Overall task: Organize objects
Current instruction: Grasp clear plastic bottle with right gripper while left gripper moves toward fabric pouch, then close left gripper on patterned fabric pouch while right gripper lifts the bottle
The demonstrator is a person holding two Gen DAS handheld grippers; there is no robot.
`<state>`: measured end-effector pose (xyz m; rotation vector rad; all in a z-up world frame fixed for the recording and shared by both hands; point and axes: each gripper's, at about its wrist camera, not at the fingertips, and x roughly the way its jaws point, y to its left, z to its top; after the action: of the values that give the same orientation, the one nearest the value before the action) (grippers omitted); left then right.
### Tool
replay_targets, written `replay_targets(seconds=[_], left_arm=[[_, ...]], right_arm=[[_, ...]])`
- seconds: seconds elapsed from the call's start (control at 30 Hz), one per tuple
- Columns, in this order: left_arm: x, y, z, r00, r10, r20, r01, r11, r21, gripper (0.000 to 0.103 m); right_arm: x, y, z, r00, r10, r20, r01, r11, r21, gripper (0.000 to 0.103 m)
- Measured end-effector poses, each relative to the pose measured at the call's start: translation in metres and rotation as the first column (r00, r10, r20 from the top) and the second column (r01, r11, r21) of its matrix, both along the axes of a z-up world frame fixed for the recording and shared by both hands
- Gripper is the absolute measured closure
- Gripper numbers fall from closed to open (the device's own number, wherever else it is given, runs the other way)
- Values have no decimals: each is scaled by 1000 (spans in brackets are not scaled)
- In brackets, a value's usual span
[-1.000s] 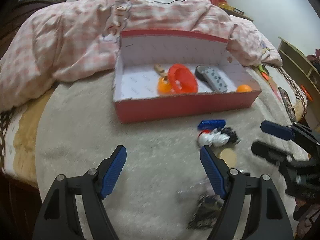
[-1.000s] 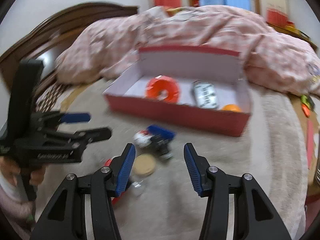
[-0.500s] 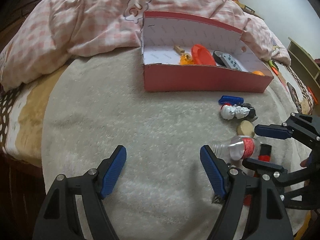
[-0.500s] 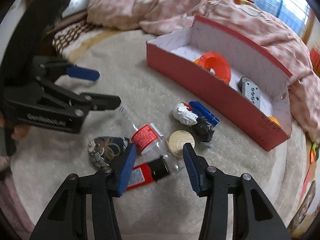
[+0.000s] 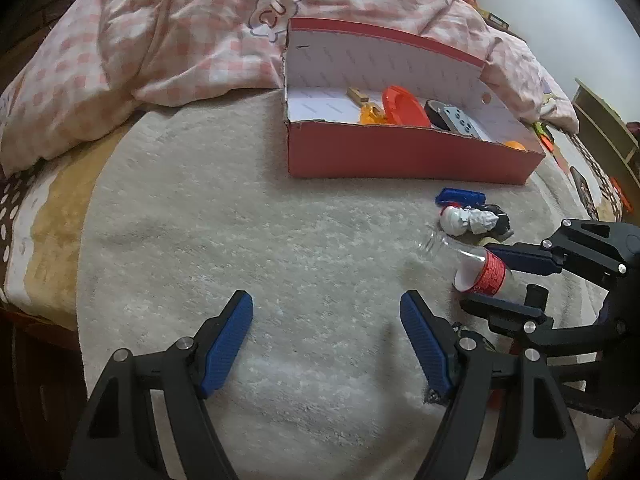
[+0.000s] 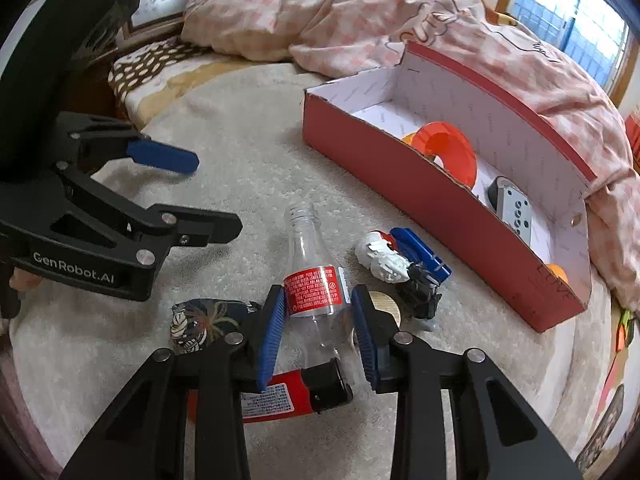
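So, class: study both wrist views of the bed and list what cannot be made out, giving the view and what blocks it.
- Red tube: right wrist view, the right gripper and clear bottle cover its middle; label too small to read.
- Wooden disc: right wrist view, half behind a finger.
- Orange ball: left wrist view, mostly below the red box wall.
- Patterned pouch: left wrist view, the left gripper hides nearly all.
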<state>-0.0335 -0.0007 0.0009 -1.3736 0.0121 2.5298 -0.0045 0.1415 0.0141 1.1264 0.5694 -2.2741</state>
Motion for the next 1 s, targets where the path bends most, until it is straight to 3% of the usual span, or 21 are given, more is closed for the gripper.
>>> replay_targets(seconds=[0.4, 0.67, 1.0], left_arm=[[17, 7, 10, 997, -78, -7, 79, 996, 51, 26], [36, 16, 23, 986, -161, -33, 163, 983, 82, 26], [66, 47, 20, 946, -320, -57, 321, 947, 9, 26]], right_arm=[[1, 54, 25, 973, -227, -44, 216, 961, -172, 70], [7, 94, 26, 931, -365, -5, 356, 913, -201, 69], [30, 112, 9, 914, -404, 43, 405, 894, -190, 69]])
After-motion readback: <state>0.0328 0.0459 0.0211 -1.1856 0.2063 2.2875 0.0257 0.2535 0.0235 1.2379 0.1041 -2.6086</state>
